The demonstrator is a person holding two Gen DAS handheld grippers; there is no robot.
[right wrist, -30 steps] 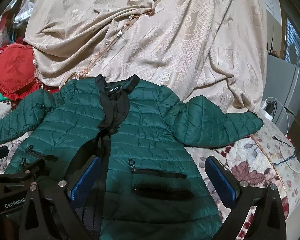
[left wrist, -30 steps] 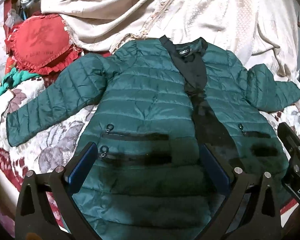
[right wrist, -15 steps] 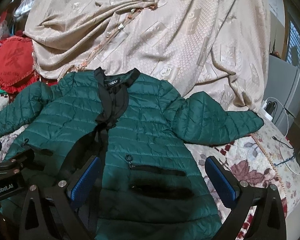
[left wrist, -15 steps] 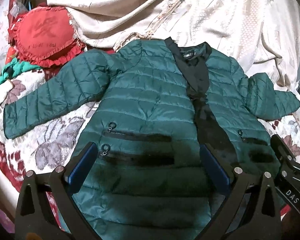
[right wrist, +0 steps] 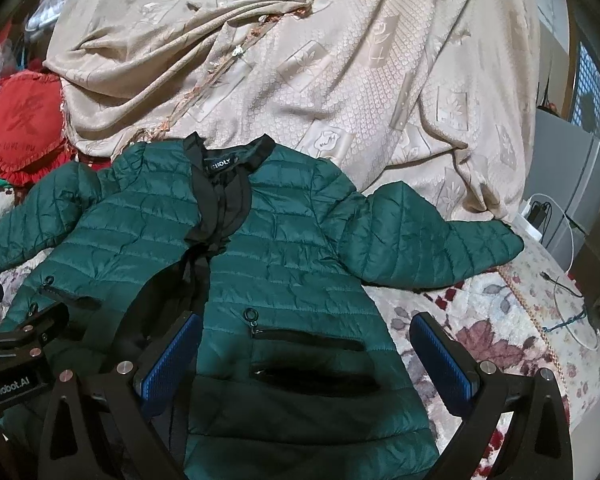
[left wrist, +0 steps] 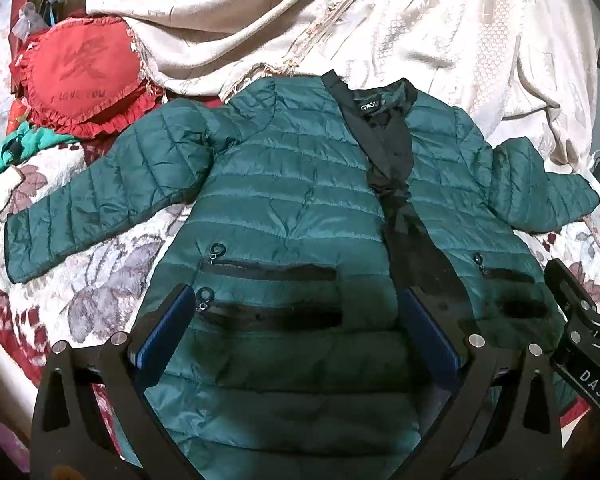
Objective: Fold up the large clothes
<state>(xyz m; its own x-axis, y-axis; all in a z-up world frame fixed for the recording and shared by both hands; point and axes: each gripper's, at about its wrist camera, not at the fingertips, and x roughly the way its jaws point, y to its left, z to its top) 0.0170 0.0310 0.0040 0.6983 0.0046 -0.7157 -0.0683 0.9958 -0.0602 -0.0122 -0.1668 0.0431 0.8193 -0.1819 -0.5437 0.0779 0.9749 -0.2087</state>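
Note:
A dark green quilted jacket (left wrist: 292, 200) with black collar and front trim lies face up and spread flat on a flowered bed cover, both sleeves out to the sides. It also shows in the right wrist view (right wrist: 284, 264). My left gripper (left wrist: 296, 328) is open and empty, above the jacket's left lower front by the zip pockets. My right gripper (right wrist: 308, 352) is open and empty, above the jacket's right lower front pocket. Each gripper shows at the edge of the other's view.
A beige patterned cloth (right wrist: 320, 72) is heaped behind the jacket. A red heart-shaped frilled cushion (left wrist: 84, 76) lies at the back left, with green fabric (left wrist: 12, 152) beside it. The flowered bed cover (right wrist: 500, 332) ends at the right, where white cables (right wrist: 560, 240) hang.
Both grippers have shifted a little over the jacket's lower front; the view has tilted so the jacket sits lower in frame. The jacket has not moved and nothing was grasped.

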